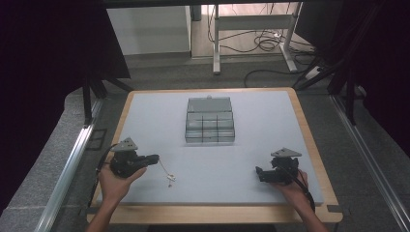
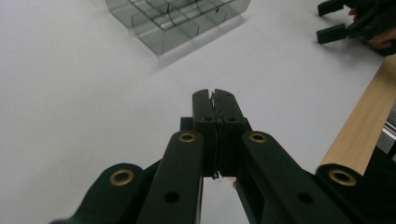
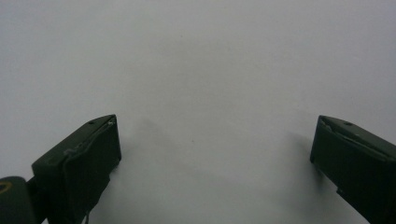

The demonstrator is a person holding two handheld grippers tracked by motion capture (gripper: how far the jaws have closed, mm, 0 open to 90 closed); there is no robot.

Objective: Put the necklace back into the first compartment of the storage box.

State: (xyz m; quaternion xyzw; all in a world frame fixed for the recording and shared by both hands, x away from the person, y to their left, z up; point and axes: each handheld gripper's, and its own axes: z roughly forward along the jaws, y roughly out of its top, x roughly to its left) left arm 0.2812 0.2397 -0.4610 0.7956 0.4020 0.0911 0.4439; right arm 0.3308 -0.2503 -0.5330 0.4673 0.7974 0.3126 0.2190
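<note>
Grey matting (image 1: 251, 159) covers the wood-edged table (image 1: 309, 140) where we work, with bare floor and trailing cables beyond. Our left gripper (image 1: 153, 158) sits low at the near left, its jaws pressed together; in the left gripper view (image 2: 216, 100) they meet with a thin dark thread pinched in the seam. From that gripper's tip, in the high view, a fine cord (image 1: 164, 168) runs down to a small pale charm (image 1: 170, 179) lying on the mat, so we judge the cord to be what the jaws hold, with the charm at its loose end just beside the gripper. Our right gripper (image 1: 258, 174) rests at the near right, well apart from the left; in the right gripper view (image 3: 215, 154) its jaws stand spread wide over bare mat, with nothing between them. Farther out, at the middle of the table, a clear compartment box (image 1: 210, 126) stands with its lid tilted back. We judge the step in hand to be the pickup of the cord, with the carry to the box not yet begun. The next move would call for a steady lift that keeps the charm from swinging, then a careful aim at one small compartment; which one we cannot tell.
</note>
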